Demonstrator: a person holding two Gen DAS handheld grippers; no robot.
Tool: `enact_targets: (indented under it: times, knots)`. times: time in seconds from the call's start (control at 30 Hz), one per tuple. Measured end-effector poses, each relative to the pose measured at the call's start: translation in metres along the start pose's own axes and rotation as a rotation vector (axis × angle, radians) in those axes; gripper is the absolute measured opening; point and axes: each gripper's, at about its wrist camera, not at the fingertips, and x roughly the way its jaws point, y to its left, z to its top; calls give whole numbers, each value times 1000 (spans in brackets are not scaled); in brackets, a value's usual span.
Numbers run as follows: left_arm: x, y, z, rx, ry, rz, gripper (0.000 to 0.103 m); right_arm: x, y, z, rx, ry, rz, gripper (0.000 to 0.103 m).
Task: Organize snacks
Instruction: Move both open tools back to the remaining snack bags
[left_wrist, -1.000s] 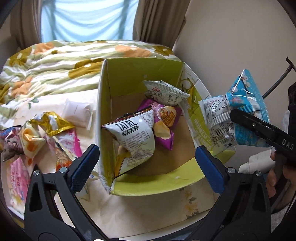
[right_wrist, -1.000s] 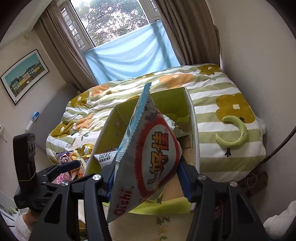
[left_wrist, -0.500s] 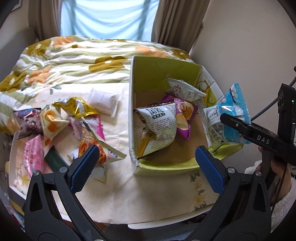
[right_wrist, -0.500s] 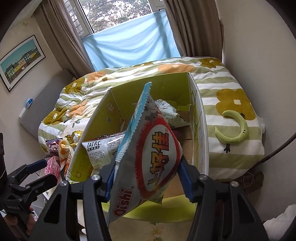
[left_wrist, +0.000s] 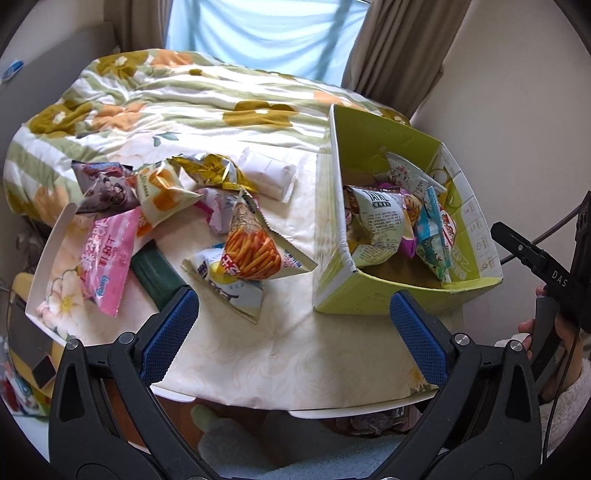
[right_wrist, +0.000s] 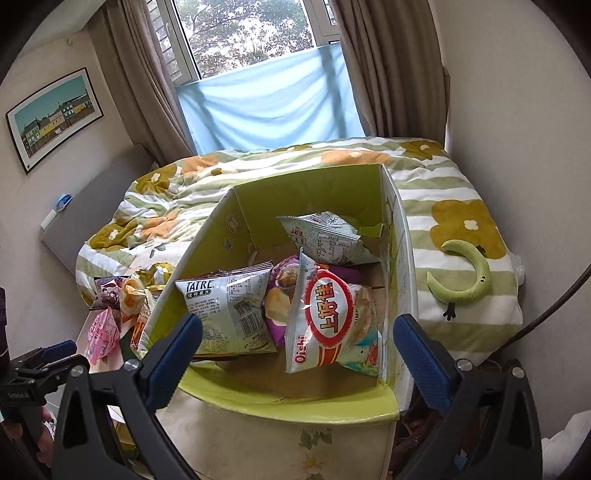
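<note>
A green cardboard box (right_wrist: 236, 221) (left_wrist: 332, 236) stands on the table's right part and holds several snack bags. The red-and-white Oishi bag (right_wrist: 328, 321) (left_wrist: 437, 236) lies inside it against the right wall, next to a white Tatre bag (right_wrist: 229, 310) (left_wrist: 376, 225) and a purple bag (right_wrist: 280, 299). My right gripper (right_wrist: 295, 350) is open and empty, just before the box's near wall. My left gripper (left_wrist: 291, 332) is open and empty above the table's front, between the box and a pile of loose bags (left_wrist: 251, 251).
The loose pile includes a pink bag (left_wrist: 107, 254), a fries bag (left_wrist: 255, 251), gold and orange bags (left_wrist: 166, 192), a white pack (left_wrist: 266, 173) and a dark green box (left_wrist: 155, 277). A flowered bed (left_wrist: 166, 99) lies behind. A green crescent toy (right_wrist: 465, 277) lies on it.
My right gripper opened and let go of the Oishi bag, which now lies in the box. My left gripper pulled back and swung left, bringing the loose pile into view.
</note>
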Motion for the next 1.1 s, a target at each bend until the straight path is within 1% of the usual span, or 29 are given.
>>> enact_targets:
  times: [0.23, 0.37, 0.47, 0.53, 0.6, 0.77, 0.9, 0.97, 1.1]
  knots:
    - [-33, 28, -1, -26, -66, 51, 102, -18, 25, 5, -42, -6, 28, 103]
    - [-50, 57, 3, -41, -90, 78, 102, -29, 53, 5, -58, -29, 47, 103]
    - [-57, 85, 5, -56, -94, 81, 102, -34, 76, 0, -41, -50, 62, 103]
    - [-59, 103, 8, -62, -84, 77, 102, -34, 94, -5, -33, -50, 70, 103]
    - [-60, 119, 11, -58, -72, 70, 102, -30, 113, -10, -31, -37, 50, 103]
    - [-53, 151, 23, -14, -27, 64, 102, -15, 155, -23, 17, -15, 45, 103]
    - [-35, 170, 27, 23, 40, 27, 102, 0, 182, -33, 67, 14, 18, 103]
    - [-21, 175, 28, 57, 75, 17, 102, 9, 193, -39, 100, 29, 5, 103]
    - [10, 177, 24, 147, 120, 40, 102, 28, 212, -54, 157, 54, -36, 103]
